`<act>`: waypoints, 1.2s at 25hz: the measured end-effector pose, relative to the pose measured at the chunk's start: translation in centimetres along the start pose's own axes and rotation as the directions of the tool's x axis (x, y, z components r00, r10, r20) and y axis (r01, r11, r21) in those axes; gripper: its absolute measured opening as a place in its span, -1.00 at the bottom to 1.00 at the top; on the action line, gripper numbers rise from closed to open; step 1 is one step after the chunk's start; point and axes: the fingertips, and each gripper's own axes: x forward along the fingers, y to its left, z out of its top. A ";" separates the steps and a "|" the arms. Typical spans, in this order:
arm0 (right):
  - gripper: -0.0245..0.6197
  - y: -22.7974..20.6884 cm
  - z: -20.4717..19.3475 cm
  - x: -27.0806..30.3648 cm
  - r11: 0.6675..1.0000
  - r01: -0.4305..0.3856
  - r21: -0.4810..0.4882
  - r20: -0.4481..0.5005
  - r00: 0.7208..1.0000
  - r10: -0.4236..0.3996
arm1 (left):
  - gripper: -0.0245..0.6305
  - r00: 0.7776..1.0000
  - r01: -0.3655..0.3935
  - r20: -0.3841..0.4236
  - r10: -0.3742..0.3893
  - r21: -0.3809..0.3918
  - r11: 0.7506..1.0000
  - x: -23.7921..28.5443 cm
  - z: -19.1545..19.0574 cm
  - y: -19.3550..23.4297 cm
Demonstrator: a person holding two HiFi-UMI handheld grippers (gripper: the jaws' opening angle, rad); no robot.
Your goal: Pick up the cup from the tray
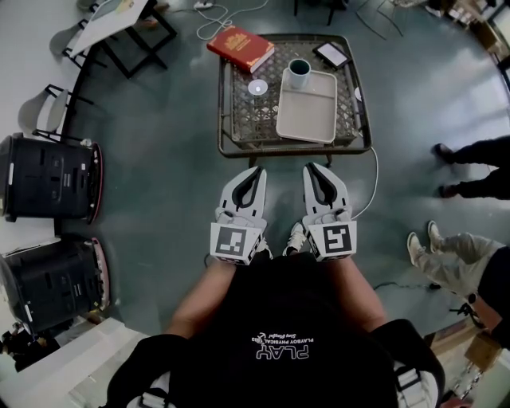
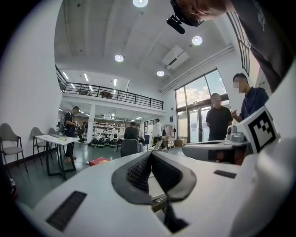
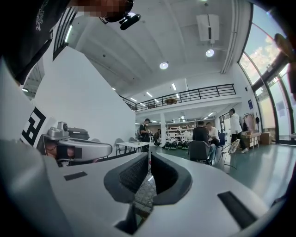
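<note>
A teal cup [image 1: 300, 72] stands upright in the far left corner of a beige tray [image 1: 308, 113], which lies on a low mesh-topped table [image 1: 249, 111]. Both grippers hang side by side in front of the table's near edge, well short of the tray. The left gripper [image 1: 256, 170] [image 2: 151, 155] is shut with nothing between its jaws. The right gripper [image 1: 309, 167] [image 3: 149, 155] is shut too, also with nothing in it. Both gripper views look level across the room, so neither shows the cup or the tray.
On the table also lie a red book [image 1: 241, 48], a dark phone [image 1: 331, 54] and a small white disc [image 1: 257, 87]. Black cases [image 1: 48, 177] stand at the left, and a white folding table [image 1: 107, 24] at the far left. People's legs [image 1: 470, 175] are at the right. A cable [image 1: 373, 187] runs on the floor.
</note>
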 end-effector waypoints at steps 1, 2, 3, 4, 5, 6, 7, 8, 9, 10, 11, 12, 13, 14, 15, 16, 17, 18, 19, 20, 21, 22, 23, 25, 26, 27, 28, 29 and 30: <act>-0.89 -0.1 0.1 -0.1 1.000 0.005 0.003 0.000 1.000 -0.005 | -0.90 1.000 -0.003 -0.003 0.003 0.002 1.000 -0.1 0.0 0.1; -0.89 -0.1 0.2 -0.1 1.000 0.009 0.001 -0.001 1.000 -0.009 | -0.90 1.000 -0.007 -0.005 0.007 0.003 1.000 -0.1 0.0 0.1; -0.89 -0.2 0.3 -0.2 1.000 0.011 -0.003 -0.001 1.000 -0.011 | -0.90 1.000 -0.010 -0.005 0.010 0.003 1.000 -0.1 0.0 0.1; -0.89 -0.2 0.3 -0.3 1.000 0.010 -0.007 0.001 1.000 -0.010 | -0.90 1.000 -0.011 -0.004 0.011 0.002 1.000 -0.1 0.1 0.1; -0.89 -0.2 0.2 -0.4 1.000 0.008 -0.008 0.004 1.000 -0.008 | -0.90 1.000 -0.012 -0.002 0.012 0.001 1.000 0.0 0.2 0.0; -0.89 -0.3 0.3 -0.4 1.000 0.008 -0.007 0.006 1.000 -0.008 | -0.90 1.000 -0.012 -0.001 0.012 0.001 1.000 0.0 0.1 -0.1; -0.89 -0.3 0.4 -0.5 1.000 0.008 -0.007 0.005 1.000 -0.008 | -0.90 1.000 -0.012 0.000 0.012 0.002 1.000 0.0 0.1 -0.3; -0.89 -0.4 0.3 -0.7 1.000 0.007 -0.012 0.004 1.000 -0.007 | -0.90 1.000 -0.011 0.002 0.011 0.003 1.000 0.0 0.1 -0.5; -0.89 -0.3 0.3 -0.9 1.000 0.001 -0.017 0.011 1.000 -0.001 | -0.90 1.000 -0.010 0.004 0.010 0.003 1.000 0.0 0.2 -0.6; -0.89 -0.2 0.4 -1.1 1.000 -0.004 -0.018 0.023 1.000 0.004 | -0.90 1.000 -0.010 0.004 0.010 0.000 1.000 -0.1 0.3 -0.8; -0.89 -0.3 0.4 -1.2 1.000 -0.005 -0.018 0.032 0.999 0.005 | -0.90 1.000 -0.010 0.003 0.010 -0.003 1.000 -0.1 0.4 -1.0; -0.89 -0.3 0.4 -1.3 1.000 -0.004 -0.018 0.032 0.999 0.004 | -0.90 1.000 -0.011 0.003 0.011 -0.005 1.000 -0.1 0.4 -1.2; -0.89 -0.5 0.4 -1.4 1.000 -0.002 -0.022 0.021 1.000 0.003 | -0.90 1.000 -0.012 0.004 0.012 -0.004 1.000 0.0 0.4 -1.3; -0.89 -0.7 0.4 -1.5 1.000 -0.002 -0.025 0.010 1.000 0.002 | -0.90 1.000 -0.013 0.005 0.013 -0.004 1.000 0.1 0.4 -1.6; -0.89 -0.8 0.5 -1.6 1.000 -0.002 -0.023 0.011 1.000 0.003 | -0.90 1.000 -0.013 0.005 0.013 -0.004 1.000 0.2 0.4 -1.8; -0.89 -1.0 0.6 -1.7 1.000 -0.005 -0.019 0.025 1.000 0.006 | -0.90 1.000 -0.014 0.004 0.014 -0.004 1.000 0.3 0.3 -2.0; -0.89 -1.2 0.6 -1.8 1.000 -0.008 -0.018 0.043 0.999 0.009 | -0.90 1.000 -0.016 0.003 0.016 -0.004 1.000 0.4 0.3 -2.2; -0.90 -1.4 0.7 -1.9 1.000 -0.011 -0.020 0.052 0.999 0.012 | -0.90 1.000 -0.018 0.002 0.018 -0.004 1.000 0.5 0.3 -2.4; -0.90 -1.6 0.7 -2.0 1.000 -0.014 -0.025 0.054 0.998 0.016 | -0.90 1.000 -0.021 -0.001 0.021 -0.003 1.000 0.6 0.2 -2.6; -0.90 -1.8 0.7 -2.1 0.999 -0.019 -0.031 0.054 0.998 0.021 | -0.90 1.000 -0.025 -0.001 0.025 -0.003 1.000 0.7 0.1 -2.8; -0.89 -2.0 0.8 -2.2 0.999 -0.023 -0.037 0.058 0.998 0.025 | -0.90 1.000 -0.027 0.001 0.027 -0.004 1.000 0.9 0.1 -3.0; -0.90 -2.2 0.8 -2.3 0.999 -0.026 -0.041 0.063 0.998 0.029 | -0.90 1.000 -0.029 0.004 0.029 -0.006 1.000 1.1 0.2 -3.3; -0.90 -2.4 0.8 -2.4 0.999 -0.029 -0.044 0.066 0.997 0.032 | -0.90 1.000 -0.030 0.004 0.030 -0.006 1.000 1.2 0.2 -3.6; -0.90 -2.9 0.8 -2.6 0.998 -0.035 -0.050 0.066 0.997 0.039 | -0.90 1.000 -0.031 0.002 0.031 -0.006 1.000 1.6 0.2 -4.2; -0.90 -3.2 0.7 -2.7 0.998 -0.038 -0.053 0.065 0.997 0.041 | -0.90 0.999 -0.033 0.002 0.033 -0.006 0.999 1.7 0.2 -4.5; -0.90 -3.5 0.7 -2.7 0.998 -0.040 -0.055 0.065 0.997 0.044 | -0.90 0.999 -0.037 0.003 0.037 -0.007 0.999 1.9 0.1 -4.7; -0.90 -3.7 0.7 -2.8 0.997 -0.042 -0.057 0.065 0.997 0.046 | -0.90 0.999 -0.042 0.003 0.042 -0.008 0.999 2.0 0.1 -4.9; -0.90 -4.0 0.7 -2.8 0.997 -0.044 -0.061 0.067 0.997 0.048 | -0.90 0.999 -0.046 0.002 0.046 -0.008 0.999 2.2 0.0 -5.1; -0.90 -4.3 0.8 -2.8 0.997 -0.046 -0.065 0.070 0.996 0.050 | -0.90 0.999 -0.050 0.000 0.050 -0.006 0.999 2.4 0.0 -5.3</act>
